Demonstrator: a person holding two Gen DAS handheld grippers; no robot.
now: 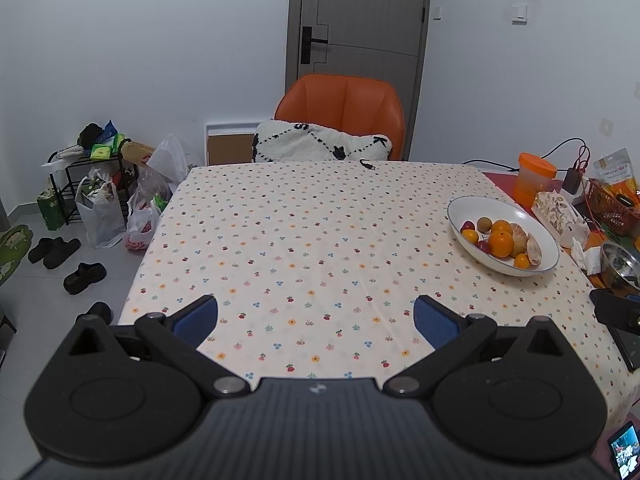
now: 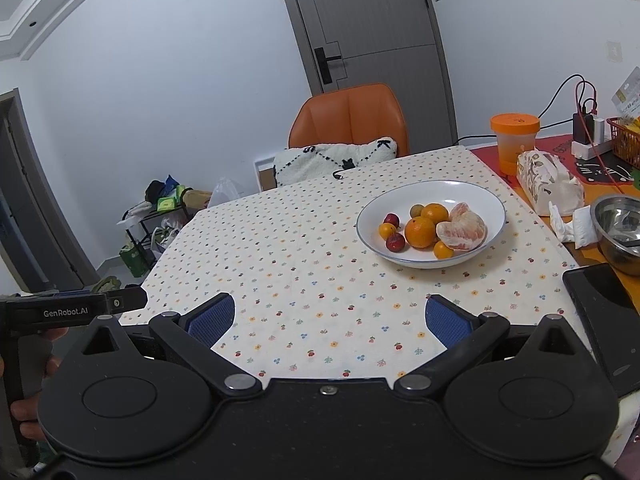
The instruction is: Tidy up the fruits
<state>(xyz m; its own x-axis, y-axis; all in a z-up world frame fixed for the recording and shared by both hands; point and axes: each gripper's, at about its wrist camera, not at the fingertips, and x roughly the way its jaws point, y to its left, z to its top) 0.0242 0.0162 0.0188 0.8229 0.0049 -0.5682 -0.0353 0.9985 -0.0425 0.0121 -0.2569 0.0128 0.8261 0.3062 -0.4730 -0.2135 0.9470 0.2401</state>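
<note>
Fingers of my right gripper (image 2: 330, 322) stood wide apart at the bottom of its frame, blue pads spread with nothing but dotted tablecloth (image 2: 304, 264) between them. My left gripper (image 1: 316, 322) matched it: splayed wide, empty, bare cloth ahead.

From the right gripper the white bowl (image 2: 400, 196) lay ahead and a little right of centre, in the middle right of the frame. In it sat the fruit, all gathered together: a peeled citrus (image 2: 464, 228) on the bowl's right, two whole oranges (image 2: 420, 232) beside it, small orange fruits, two small red fruits (image 2: 395, 243) on the left, and a greenish-brown one at the back. From the left gripper the same bowl (image 1: 460, 208) sat well off at the right edge of the frame, so I judged the right hand nearer and better lined up.

No fruit lay loose on the cloth that I could see. That fits fruit gathered into the bowl, or fruit waiting to be sorted out of it; I could not tell which.

A steel bowl (image 2: 618, 216) stood at the far right.
</note>
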